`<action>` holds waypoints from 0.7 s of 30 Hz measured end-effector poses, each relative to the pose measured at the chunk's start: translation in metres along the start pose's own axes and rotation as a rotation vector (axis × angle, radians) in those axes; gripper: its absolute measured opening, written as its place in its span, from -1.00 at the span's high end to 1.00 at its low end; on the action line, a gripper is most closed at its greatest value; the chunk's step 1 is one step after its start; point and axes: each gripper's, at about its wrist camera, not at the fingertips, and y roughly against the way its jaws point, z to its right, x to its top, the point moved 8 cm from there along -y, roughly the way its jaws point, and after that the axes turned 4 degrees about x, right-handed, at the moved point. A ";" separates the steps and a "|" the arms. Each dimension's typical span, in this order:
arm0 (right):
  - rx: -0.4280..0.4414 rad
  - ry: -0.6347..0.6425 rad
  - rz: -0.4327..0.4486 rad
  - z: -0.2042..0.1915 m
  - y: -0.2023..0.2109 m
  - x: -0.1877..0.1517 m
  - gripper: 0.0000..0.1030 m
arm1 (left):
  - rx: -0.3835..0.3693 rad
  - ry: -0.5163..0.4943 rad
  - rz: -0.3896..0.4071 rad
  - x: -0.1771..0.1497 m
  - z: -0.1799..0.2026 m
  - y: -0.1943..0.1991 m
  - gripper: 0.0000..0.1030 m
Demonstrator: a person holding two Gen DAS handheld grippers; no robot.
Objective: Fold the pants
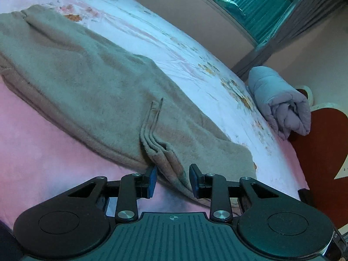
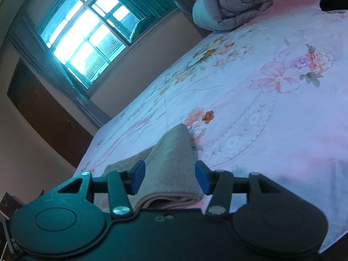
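With the beige fleece pants spread flat on the floral bedsheet, left gripper is part-open straddling a bunched edge, right gripper wide open around a folded end, nothing pinched — likely lining up grabs for the fold.

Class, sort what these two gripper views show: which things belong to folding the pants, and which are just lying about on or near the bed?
Part of the job:
- tan pants
- left gripper, open around a bunched fold
- right gripper, open around a pants end
- floral bedsheet, the work surface

Just lying about:
- rolled grey quilt
- window
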 end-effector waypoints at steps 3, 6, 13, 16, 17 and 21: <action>0.001 -0.009 -0.001 0.001 0.000 0.000 0.13 | 0.020 0.006 -0.005 0.005 -0.003 -0.006 0.07; 0.002 -0.027 0.001 0.004 0.001 0.000 0.12 | 0.027 0.007 0.008 0.009 -0.004 -0.007 -0.12; -0.002 -0.038 -0.010 0.006 -0.002 -0.001 0.05 | -0.046 -0.103 -0.015 0.031 0.020 -0.019 0.62; -0.009 -0.033 -0.020 0.005 -0.004 -0.002 0.04 | -0.148 -0.151 0.046 0.062 0.038 -0.011 0.63; -0.011 -0.031 -0.021 0.005 -0.003 -0.002 0.04 | -0.194 -0.149 0.074 0.073 0.041 -0.006 0.63; -0.017 -0.031 -0.021 0.006 -0.003 -0.002 0.02 | -0.336 -0.174 0.195 0.104 0.037 0.018 0.63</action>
